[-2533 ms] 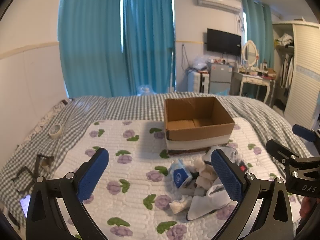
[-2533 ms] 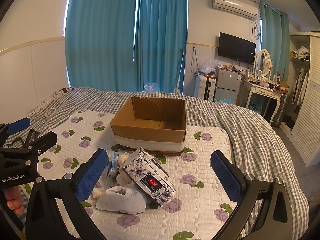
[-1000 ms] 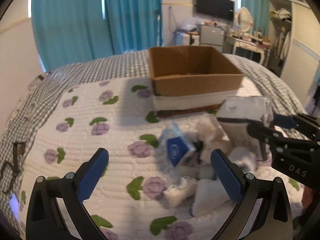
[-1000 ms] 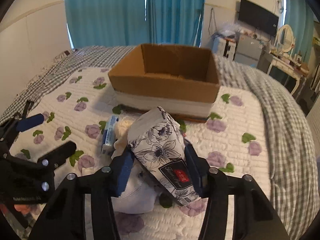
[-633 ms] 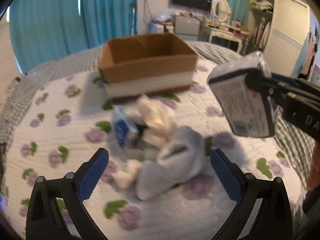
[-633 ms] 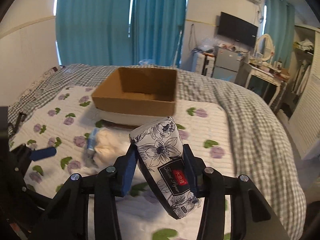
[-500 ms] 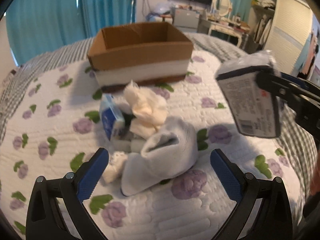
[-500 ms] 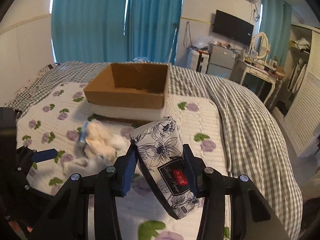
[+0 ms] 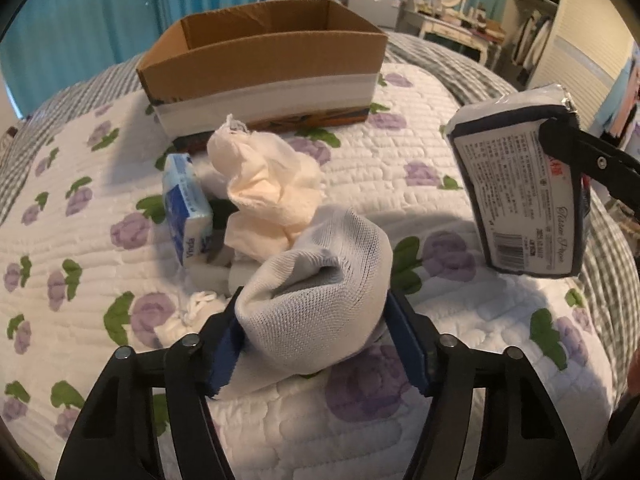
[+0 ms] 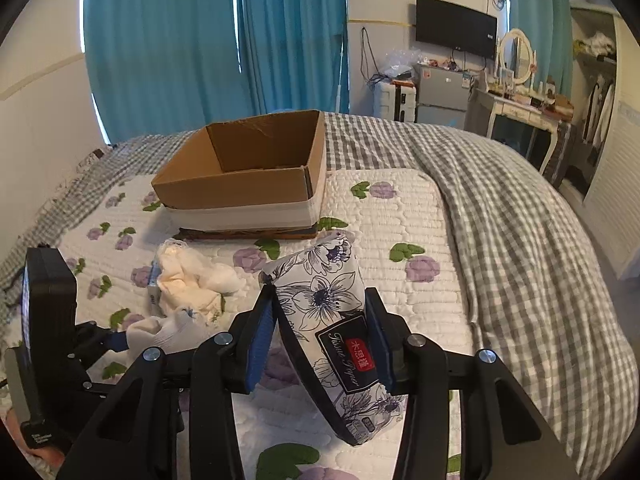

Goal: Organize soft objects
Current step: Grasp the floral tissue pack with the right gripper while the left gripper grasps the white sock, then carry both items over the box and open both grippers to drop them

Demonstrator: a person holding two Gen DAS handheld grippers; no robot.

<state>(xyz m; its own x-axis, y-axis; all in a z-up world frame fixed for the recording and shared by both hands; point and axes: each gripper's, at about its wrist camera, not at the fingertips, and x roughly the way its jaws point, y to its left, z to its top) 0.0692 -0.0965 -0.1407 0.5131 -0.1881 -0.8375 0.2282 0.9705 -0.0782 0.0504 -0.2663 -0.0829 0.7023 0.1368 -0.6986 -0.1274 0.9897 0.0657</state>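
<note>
Left claw [image 9: 316, 336] now around white sock [image 9: 316, 292].

Purple flowers underfoot, teal at the windows, brown and white in the middle.

The quilted pad [image 9: 100, 216] is white, dotted with lilac blooms and green leaves; beneath it the bedspread [image 10: 520, 216] runs grey-and-white check. The cardboard box [image 9: 264, 56] shows plain brown above a broad white band. There's a pale grey-white mesh sock [image 9: 316, 296], a cream crumpled cloth [image 9: 268, 184], a blue-and-white tissue pack [image 9: 188, 208]. The floral tissue pack [image 10: 324, 296] wears navy line-drawn flowers on white, with a dark label and red tag. Curtains [image 10: 168, 48] glow teal. The pads [image 10: 259, 344] are blue on black frames.
</note>
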